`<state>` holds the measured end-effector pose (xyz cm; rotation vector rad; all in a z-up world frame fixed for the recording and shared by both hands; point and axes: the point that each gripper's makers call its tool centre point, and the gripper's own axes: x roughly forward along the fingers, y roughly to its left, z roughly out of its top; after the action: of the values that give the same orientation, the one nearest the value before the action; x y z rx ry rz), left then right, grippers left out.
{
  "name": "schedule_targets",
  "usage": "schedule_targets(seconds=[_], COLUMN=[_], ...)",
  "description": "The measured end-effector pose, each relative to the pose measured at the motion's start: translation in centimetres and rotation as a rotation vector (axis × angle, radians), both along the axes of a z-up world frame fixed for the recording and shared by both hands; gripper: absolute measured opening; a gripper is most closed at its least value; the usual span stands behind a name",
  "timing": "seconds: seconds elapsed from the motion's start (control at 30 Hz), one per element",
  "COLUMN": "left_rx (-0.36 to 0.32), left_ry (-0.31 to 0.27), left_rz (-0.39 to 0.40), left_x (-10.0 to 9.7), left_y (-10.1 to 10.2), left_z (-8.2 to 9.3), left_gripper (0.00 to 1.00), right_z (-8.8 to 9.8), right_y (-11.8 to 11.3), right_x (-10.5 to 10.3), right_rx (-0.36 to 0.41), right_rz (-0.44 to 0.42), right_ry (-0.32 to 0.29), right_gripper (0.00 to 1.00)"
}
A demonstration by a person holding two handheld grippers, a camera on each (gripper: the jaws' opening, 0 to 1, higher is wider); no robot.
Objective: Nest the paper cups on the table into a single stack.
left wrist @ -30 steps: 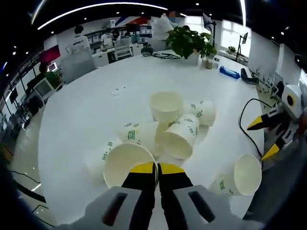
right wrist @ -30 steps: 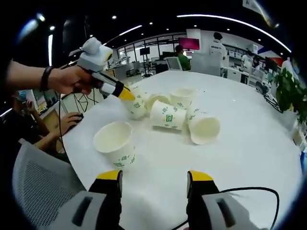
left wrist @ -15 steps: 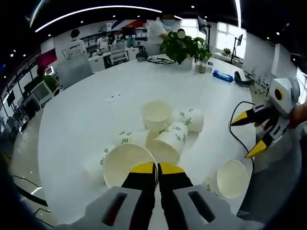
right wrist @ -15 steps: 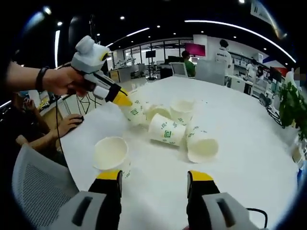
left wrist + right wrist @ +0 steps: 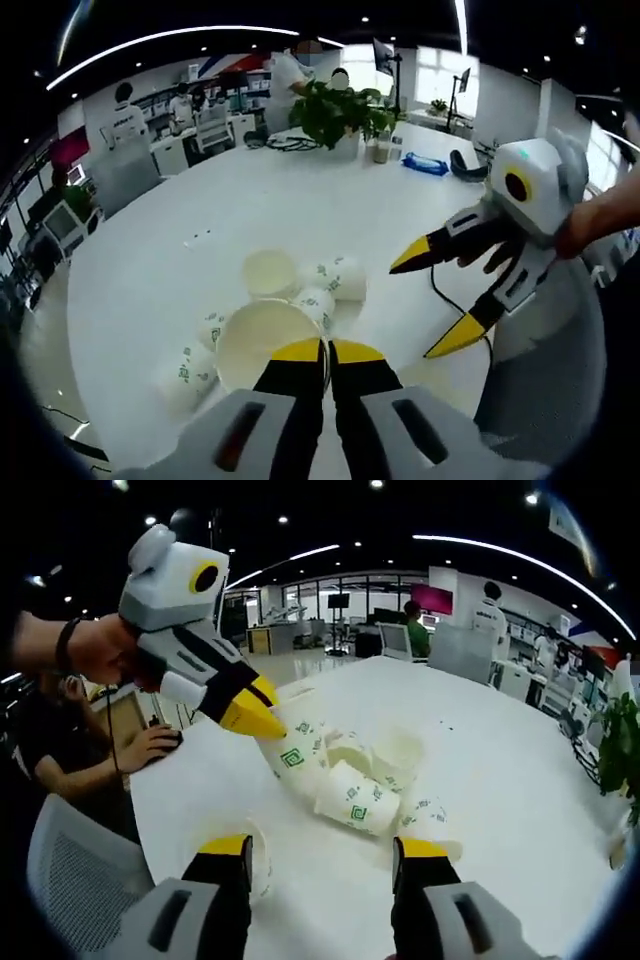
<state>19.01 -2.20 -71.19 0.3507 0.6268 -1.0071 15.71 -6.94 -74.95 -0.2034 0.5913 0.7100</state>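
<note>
left gripper [image 5: 326, 350] fingers pinch the held cup's [image 5: 262, 343] rim, mouth facing back; right gripper [image 5: 323, 848], fingers spread, hangs above a lone upright cup [image 5: 258, 860] just beside its left finger.

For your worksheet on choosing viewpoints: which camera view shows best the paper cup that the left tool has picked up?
The right gripper view: the held cup shows side-on, hanging from the left tool above the table. In the left gripper view you see mainly its open mouth, with the tool's jaws covering part of the rim.
</note>
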Motion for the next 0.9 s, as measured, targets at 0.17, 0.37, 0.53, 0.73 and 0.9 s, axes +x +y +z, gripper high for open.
schedule_targets(seconds=[0.17,0.37,0.53,0.73,0.9], left_rx=[-0.002,-0.003,-0.013,-0.014,-0.008], left_ry=[0.003,0.005,0.004,0.011,0.016], left_rz=[-0.042,-0.076,-0.097,-0.127,-0.146], left_x=[-1.3,-2.0,-2.6,-3.4,-4.2], left_y=[-1.1,-1.9,-2.9,-3.5,-3.7], left_z=[0.8,1.4,2.4,2.7,2.6], left_gripper=[0.00,0.00,0.00,0.00,0.00], right_z=[0.5,1.0,1.3,2.0,2.2], right_y=[1.1,2.6,3.4,3.9,4.2], right_x=[0.5,1.1,1.5,2.0,1.9], right_rx=[-0.012,-0.026,-0.043,-0.027,-0.025], right_rz=[0.041,0.086,0.116,0.108,0.113], right_ry=[-0.015,-0.030,-0.047,-0.061,-0.070], right_gripper=[0.56,0.56,0.56,0.53,0.51])
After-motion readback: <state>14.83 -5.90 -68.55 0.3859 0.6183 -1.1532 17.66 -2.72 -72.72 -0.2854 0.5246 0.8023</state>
